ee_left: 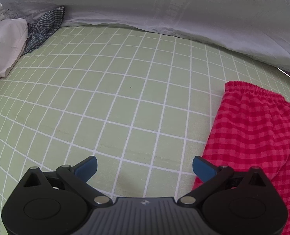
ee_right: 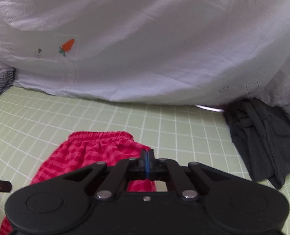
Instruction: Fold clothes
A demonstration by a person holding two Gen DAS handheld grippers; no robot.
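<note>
Red checked shorts (ee_left: pixel 256 129) with an elastic waistband lie on the green grid sheet (ee_left: pixel 115 98), at the right of the left wrist view. My left gripper (ee_left: pixel 144 166) is open and empty, its right finger at the shorts' left edge. In the right wrist view the shorts (ee_right: pixel 98 152) lie just under and ahead of my right gripper (ee_right: pixel 147 156), whose blue pads are pressed together at the waistband's right corner and appear to pinch the fabric.
A white quilt (ee_left: pixel 164 9) with carrot prints runs along the back. White folded clothes (ee_left: pixel 4 45) and a dark checked garment (ee_left: pixel 45 27) sit at the back left. A dark grey folded garment (ee_right: pixel 262 137) lies at the right.
</note>
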